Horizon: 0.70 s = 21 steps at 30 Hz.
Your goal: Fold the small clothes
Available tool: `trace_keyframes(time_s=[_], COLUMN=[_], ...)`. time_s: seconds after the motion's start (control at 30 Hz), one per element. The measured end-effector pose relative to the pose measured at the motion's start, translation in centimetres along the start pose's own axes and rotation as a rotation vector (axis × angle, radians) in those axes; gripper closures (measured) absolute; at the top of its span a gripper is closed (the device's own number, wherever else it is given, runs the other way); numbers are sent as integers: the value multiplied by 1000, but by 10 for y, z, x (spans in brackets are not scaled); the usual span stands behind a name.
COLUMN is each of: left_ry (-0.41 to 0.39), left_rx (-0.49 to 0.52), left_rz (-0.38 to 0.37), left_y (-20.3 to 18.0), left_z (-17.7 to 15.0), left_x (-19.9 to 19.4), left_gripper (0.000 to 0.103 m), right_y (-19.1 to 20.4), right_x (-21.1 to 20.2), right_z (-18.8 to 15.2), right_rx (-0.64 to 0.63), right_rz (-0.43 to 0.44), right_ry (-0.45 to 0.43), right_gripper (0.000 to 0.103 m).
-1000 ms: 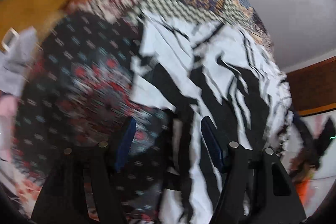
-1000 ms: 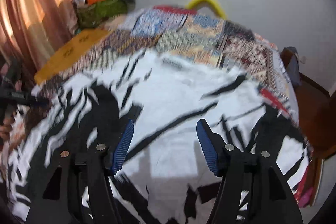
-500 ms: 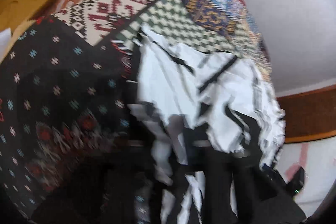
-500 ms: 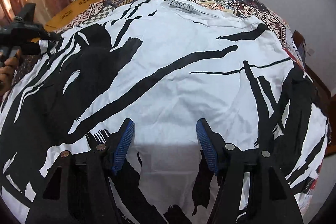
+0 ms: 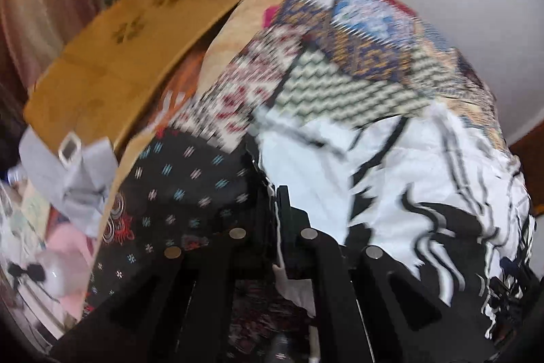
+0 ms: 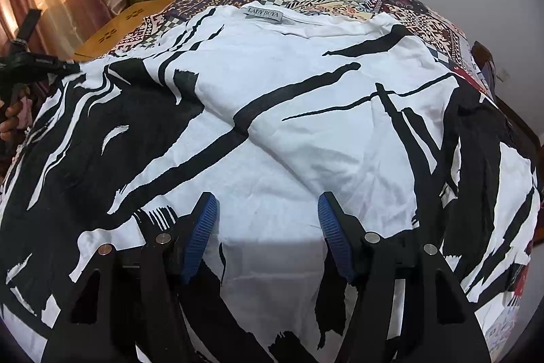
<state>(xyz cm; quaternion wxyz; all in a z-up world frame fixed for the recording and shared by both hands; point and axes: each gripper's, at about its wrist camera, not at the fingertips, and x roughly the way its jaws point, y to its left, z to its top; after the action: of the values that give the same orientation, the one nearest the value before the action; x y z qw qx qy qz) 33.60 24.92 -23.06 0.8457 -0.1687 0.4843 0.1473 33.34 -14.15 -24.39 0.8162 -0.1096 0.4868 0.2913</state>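
At nine o'clock our left gripper (image 5: pixel 275 220) pinches the limp black-and-white cotton shirt (image 6: pixel 289 111); right gripper (image 6: pixel 268 227), open, should take its hem.

Left-wrist view motion-blurred, shirt (image 6: pixel 289 125) hem cut off below

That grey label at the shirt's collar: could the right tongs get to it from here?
Probably yes. The right tongs stand open over the shirt, and only flat cloth lies between them and the label at the far edge.
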Motion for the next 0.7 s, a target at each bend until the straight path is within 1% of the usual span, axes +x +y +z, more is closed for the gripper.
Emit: trace_keyframes(time_s=[0.1, 0.13, 0.23, 0.33, 0.4, 0.43, 0.53, 0.63, 0.67, 0.7], left_ry=[-84, -122, -191, -219, -194, -163, -28, 87, 98, 92], left_rx=[92, 143, 259, 382, 446, 464, 479, 508, 506, 498], left_rz=[-18, -17, -38, -72, -72, -71, -72, -47, -49, -47], left_y=[-31, -47, -89, -127, -149, -157, -166, -170, -170, -169], left_z=[6, 8, 8, -4, -15, -21, -41, -65, -69, -72], left_x=[-27, -39, -60, -71, -66, -58, -22, 12, 16, 16], left_gripper=[100, 100, 100, 100, 100, 99, 99, 99, 99, 97], right_y=[-2, -3, -4, -5, -6, -6, -6, -4, -3, -3], right_x=[-2, -4, -8, -16, -22, -25, -34, -44, -47, -49], right_z=[-1, -1, -3, -6, -7, -7, -7, -8, -8, -8], right_rx=[18, 23, 35, 39, 44, 46, 52, 55, 53, 50], right_rz=[16, 24, 35, 39, 42, 44, 49, 49, 50, 46], right_ry=[15, 20, 25, 13, 3, -2, -21, -34, -39, -43], right_gripper=[45, 45, 45, 45, 45, 45, 45, 45, 45, 45])
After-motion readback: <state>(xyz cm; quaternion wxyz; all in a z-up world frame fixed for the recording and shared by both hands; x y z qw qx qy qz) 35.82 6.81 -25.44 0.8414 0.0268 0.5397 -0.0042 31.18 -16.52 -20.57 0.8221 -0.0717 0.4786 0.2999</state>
